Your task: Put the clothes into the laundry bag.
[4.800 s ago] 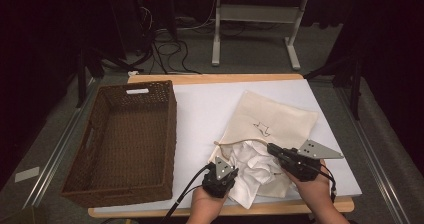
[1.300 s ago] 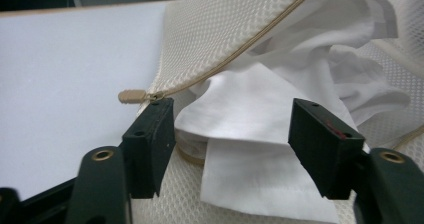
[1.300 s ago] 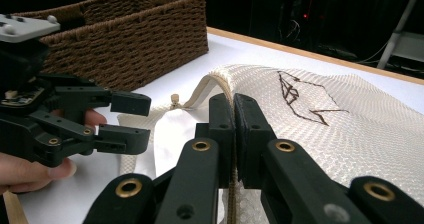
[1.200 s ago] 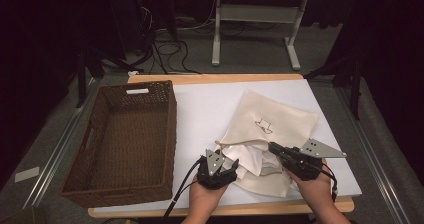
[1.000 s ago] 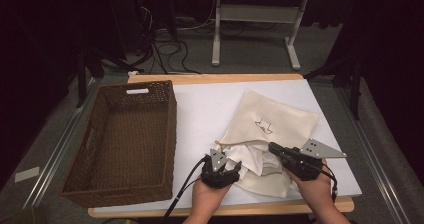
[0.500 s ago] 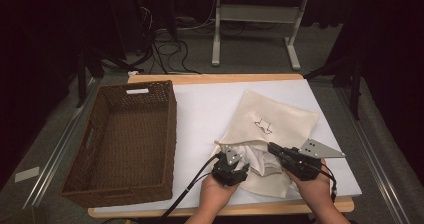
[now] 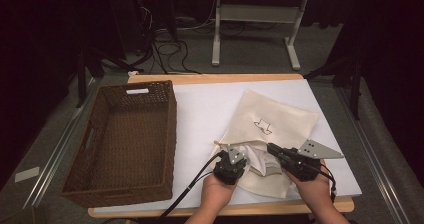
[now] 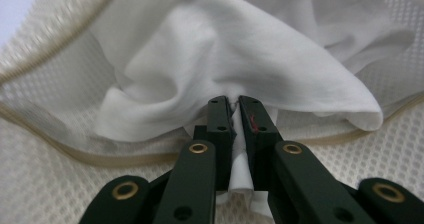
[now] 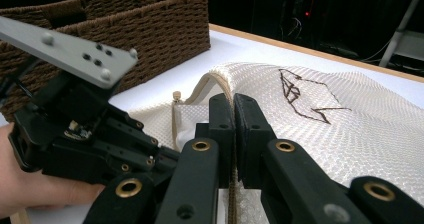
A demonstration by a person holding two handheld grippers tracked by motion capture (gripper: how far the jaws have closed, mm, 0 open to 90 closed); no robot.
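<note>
While our left gripper [image 8: 234, 101] has just been closing, its jaws now pinch a fold of the crumpled white cotton cloth [image 8: 240, 59] at the mouth of the cream mesh laundry bag [image 7: 280, 121] (lying on the white table [image 7: 205, 104], right of the brown wicker basket [image 7: 125, 139]). Our right gripper [image 9: 233, 100] clamps the bag's corded rim.

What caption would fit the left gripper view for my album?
Left gripper pinches a fold of white cloth at the mesh bag mouth.
</note>
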